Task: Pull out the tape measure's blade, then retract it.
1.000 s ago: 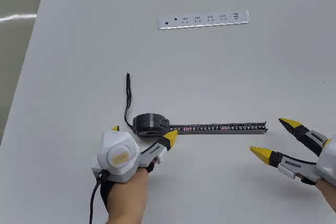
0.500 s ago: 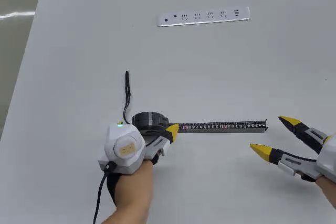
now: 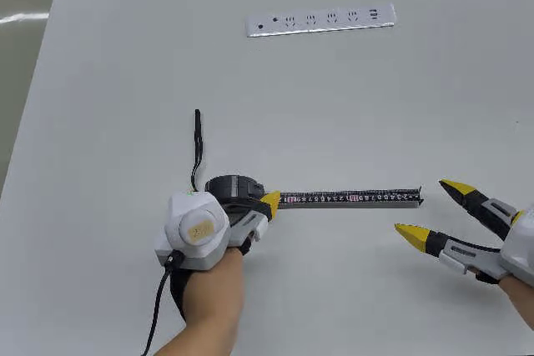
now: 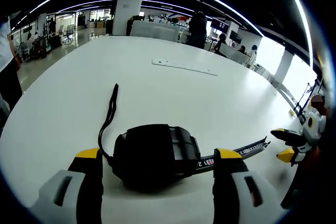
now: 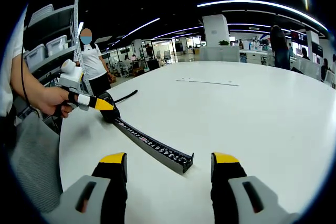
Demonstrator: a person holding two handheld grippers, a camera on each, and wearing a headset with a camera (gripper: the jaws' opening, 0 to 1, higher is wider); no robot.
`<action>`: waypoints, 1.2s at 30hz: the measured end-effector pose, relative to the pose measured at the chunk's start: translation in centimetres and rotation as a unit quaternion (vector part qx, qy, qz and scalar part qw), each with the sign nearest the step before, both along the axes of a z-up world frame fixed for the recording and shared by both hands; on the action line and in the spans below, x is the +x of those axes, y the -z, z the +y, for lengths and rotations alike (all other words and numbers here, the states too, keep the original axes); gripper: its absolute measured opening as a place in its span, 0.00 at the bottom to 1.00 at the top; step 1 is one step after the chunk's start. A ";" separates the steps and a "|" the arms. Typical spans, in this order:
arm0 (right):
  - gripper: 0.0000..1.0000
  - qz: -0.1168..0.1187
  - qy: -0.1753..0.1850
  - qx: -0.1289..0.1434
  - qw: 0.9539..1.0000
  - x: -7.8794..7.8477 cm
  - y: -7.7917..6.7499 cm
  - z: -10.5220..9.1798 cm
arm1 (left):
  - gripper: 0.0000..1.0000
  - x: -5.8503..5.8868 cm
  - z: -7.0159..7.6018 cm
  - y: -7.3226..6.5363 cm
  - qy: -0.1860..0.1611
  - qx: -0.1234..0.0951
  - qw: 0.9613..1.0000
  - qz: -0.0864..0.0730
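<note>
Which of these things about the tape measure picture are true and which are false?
1. The round black tape measure case sits between the left gripper's jaws. True.
2. The dark numbered blade is rolled up inside the case. False: it lies pulled out along the white table.
3. The right gripper is squeezing the blade's tip. False: its jaws stand open, near the tip but not touching it.
4. A long white power strip lies on the table beyond the tape measure. True.

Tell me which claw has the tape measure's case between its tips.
The left claw: its yellow tips flank the black case. The right claw sits open by the blade's free end, holding nothing.
</note>
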State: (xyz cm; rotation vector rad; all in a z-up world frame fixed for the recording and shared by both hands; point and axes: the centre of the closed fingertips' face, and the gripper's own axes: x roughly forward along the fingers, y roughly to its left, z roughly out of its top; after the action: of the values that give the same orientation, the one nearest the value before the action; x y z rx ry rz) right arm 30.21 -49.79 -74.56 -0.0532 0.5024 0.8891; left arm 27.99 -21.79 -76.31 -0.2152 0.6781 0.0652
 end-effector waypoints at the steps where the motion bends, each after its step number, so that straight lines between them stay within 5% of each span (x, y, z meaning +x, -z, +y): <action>1: 0.65 0.001 0.000 0.001 1.000 0.0 0.0 0.1 | 0.85 0.1 -0.2 0.1 0.000 -0.002 1.000 0.001; 11: 0.63 0.004 -0.011 0.003 1.000 0.1 0.4 0.4 | 0.80 0.2 -0.3 0.4 -0.018 -0.023 1.000 0.009; 36: 0.59 0.012 -0.013 0.010 1.000 0.3 1.2 0.2 | 0.68 0.2 0.1 0.9 -0.033 -0.018 0.999 0.027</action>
State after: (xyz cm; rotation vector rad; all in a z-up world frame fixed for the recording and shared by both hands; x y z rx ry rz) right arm 30.52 -49.56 -75.79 -0.0302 0.5159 0.9215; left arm 28.18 -21.71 -77.23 -0.2713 0.7258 0.1234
